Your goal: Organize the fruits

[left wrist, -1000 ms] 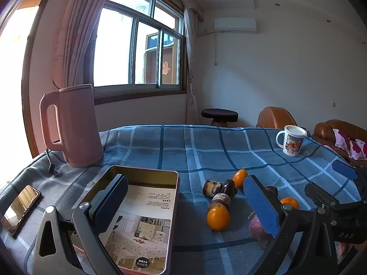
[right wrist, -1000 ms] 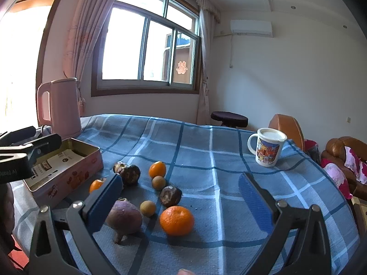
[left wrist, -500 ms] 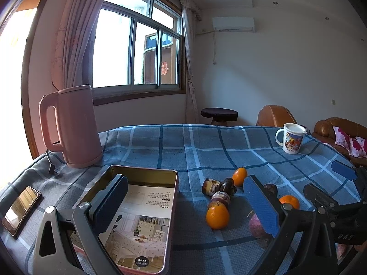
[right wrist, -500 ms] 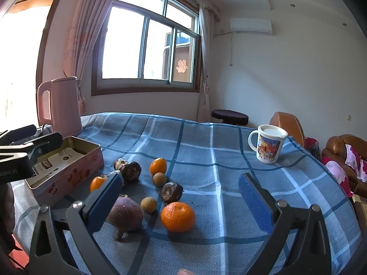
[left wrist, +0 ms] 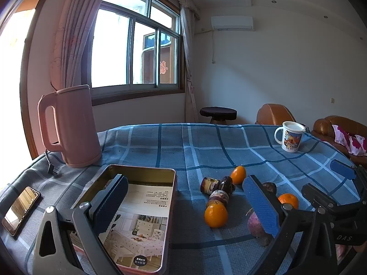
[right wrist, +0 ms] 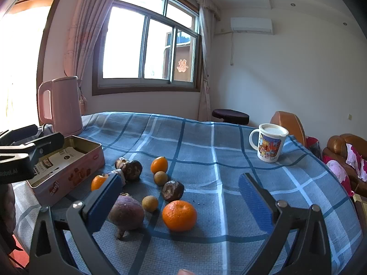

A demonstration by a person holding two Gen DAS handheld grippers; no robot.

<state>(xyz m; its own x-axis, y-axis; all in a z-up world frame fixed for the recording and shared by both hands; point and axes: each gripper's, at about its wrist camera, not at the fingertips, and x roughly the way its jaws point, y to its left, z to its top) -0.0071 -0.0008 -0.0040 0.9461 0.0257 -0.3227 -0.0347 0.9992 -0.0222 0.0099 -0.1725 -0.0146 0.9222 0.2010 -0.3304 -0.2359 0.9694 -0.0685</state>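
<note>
You are in a home living room: a curtained window sits behind the cloth-covered bench, an air conditioner hangs right of the window, and brown leather armchairs stand right of the bench, beside a stool.

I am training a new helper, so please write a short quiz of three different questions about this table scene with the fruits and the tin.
1. True or false: the tin box already holds an orange.
2. Multiple choice: what stands on the cloth beside the far end of the tin box? A) a glass vase B) the pink kettle C) a lamp
3. Fill in: the right tongs are ____ and hover over the large orange and the purple root.

Key: 1 false, only a printed sheet lies inside; 2 B; 3 open. The left tongs are open too.
</note>
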